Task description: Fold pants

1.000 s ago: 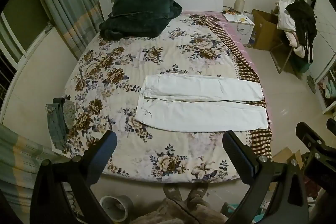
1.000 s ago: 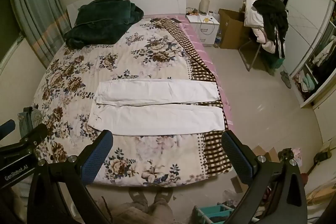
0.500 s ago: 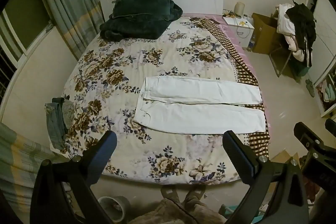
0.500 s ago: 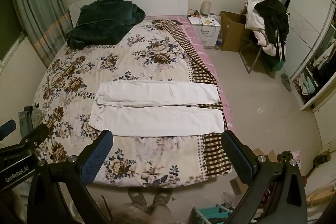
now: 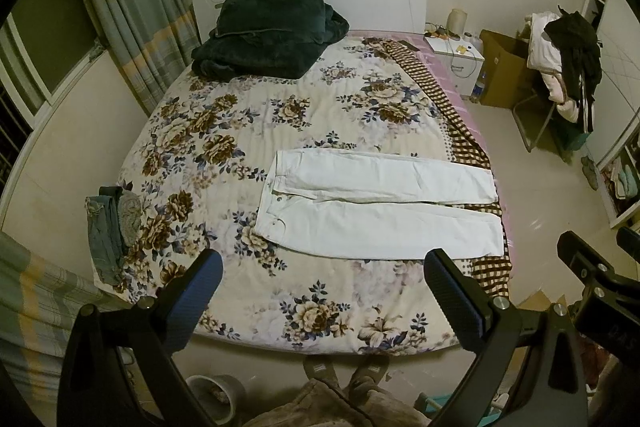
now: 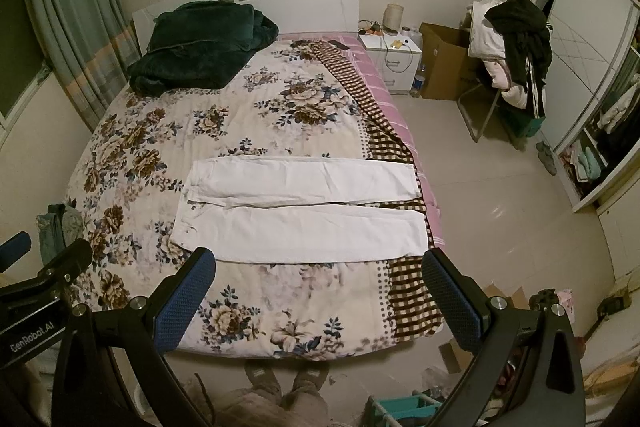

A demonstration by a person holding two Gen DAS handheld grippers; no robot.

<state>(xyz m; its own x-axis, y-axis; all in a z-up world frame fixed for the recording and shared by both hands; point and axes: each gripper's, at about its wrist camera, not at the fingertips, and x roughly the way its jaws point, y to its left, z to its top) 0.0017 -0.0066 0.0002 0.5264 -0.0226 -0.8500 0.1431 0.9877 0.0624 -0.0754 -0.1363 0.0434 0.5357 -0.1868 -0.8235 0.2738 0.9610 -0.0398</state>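
White pants (image 5: 380, 211) spread flat on floral bedspread (image 5: 224, 131), unfolded, waistband toward left, legs side by side, cuffs over checked blanket (image 5: 460, 131) at bed's right edge; left tongs (image 5: 320, 291) released, spread wide, empty, above bed's near edge; right tongs (image 6: 316, 291) likewise released, empty; dark green blanket (image 5: 264, 35) heaped by headboard; folded jeans (image 5: 106, 227) at left edge.

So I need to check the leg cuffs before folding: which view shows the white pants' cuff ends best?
The right wrist view: the white pants lie nearer its centre, both cuffs clear of the fingers. The left wrist view shows the white pants whole too, but the cuffs sit farther off-centre, more bent by the fisheye.
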